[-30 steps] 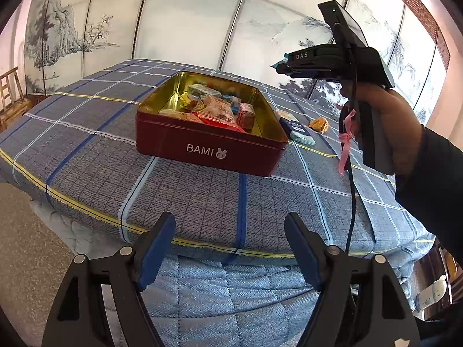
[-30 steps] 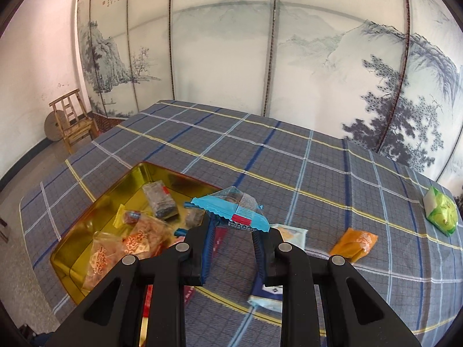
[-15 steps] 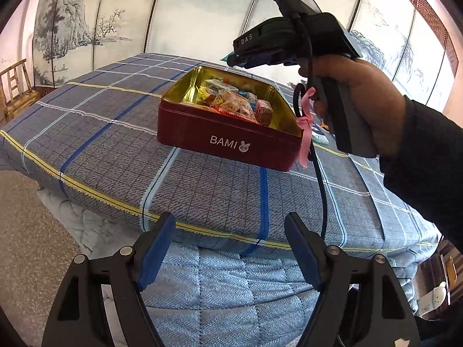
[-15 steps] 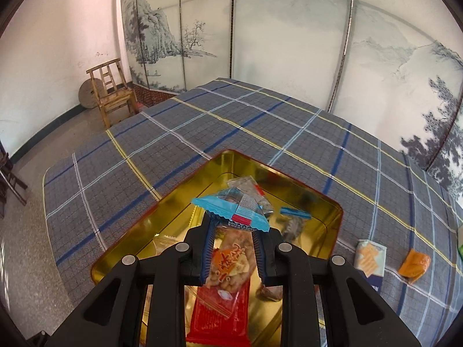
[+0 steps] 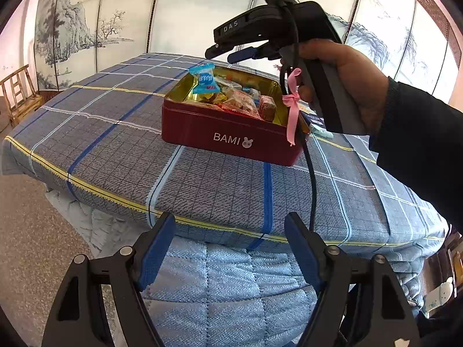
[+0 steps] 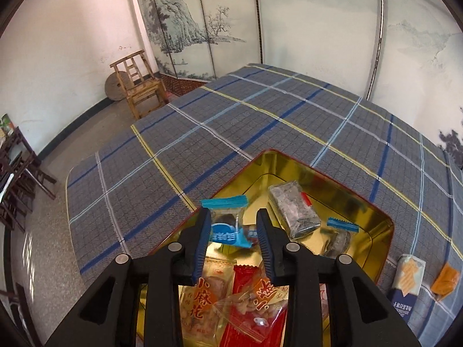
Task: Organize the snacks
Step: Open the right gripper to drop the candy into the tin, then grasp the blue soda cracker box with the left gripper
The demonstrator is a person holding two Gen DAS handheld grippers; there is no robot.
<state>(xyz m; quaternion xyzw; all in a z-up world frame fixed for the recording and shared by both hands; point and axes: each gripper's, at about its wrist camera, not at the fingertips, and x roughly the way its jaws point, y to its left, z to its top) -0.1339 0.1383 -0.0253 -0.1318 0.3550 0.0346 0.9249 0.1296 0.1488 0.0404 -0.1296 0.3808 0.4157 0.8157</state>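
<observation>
A red BAMI tin point(image 5: 231, 138) with a gold inside point(image 6: 341, 190) sits on the plaid bedspread and holds several snack packets. My right gripper point(image 6: 233, 228) hovers over the tin with its fingers apart; it also shows in the left wrist view point(image 5: 231, 53). A blue-ended clear candy packet point(image 6: 228, 225) is in mid-air between and just below the fingers, above the tin; in the left wrist view the candy packet point(image 5: 204, 78) is clear of the fingers. My left gripper point(image 5: 228, 245) is open and empty, off the bed's near edge.
A white-and-blue packet point(image 6: 408, 274) and an orange packet point(image 6: 445, 280) lie on the bedspread point(image 6: 231, 133) right of the tin. A wooden chair point(image 6: 139, 84) stands by the painted screen wall. Dark furniture point(image 6: 17, 173) stands at the left.
My right gripper moved left over the tin, then opened; the blue candy packet it held has left the fingers and is dropping. My left gripper stayed open.
</observation>
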